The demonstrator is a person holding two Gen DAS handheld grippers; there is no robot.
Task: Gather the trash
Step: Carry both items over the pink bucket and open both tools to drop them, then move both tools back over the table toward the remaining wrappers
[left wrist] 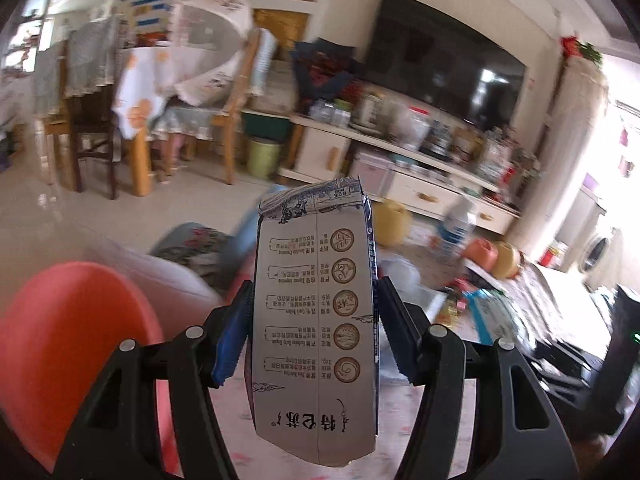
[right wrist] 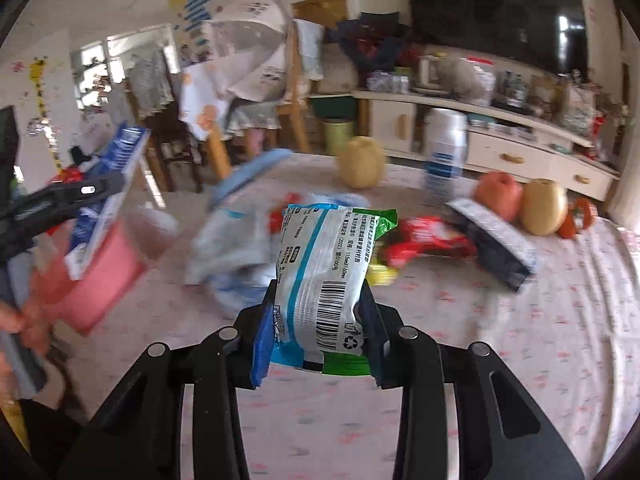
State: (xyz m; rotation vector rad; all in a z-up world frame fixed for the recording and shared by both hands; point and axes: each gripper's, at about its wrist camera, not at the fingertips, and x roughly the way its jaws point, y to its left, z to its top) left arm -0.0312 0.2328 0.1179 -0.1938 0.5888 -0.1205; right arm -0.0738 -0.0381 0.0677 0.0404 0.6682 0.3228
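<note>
While the milk carton is clamped in the left claw beside the pink bin and the snack wrapper is clamped in the right claw above the desk, each should be released only once centred over the bin's opening.

Home living rm: TV, dining chairs, cluttered cabinet

We see daylight flooding in overexposed from the right, heavy motion blur smearing the background, probably camera movement, and fisheye bending with dark vignetted corners.
</note>
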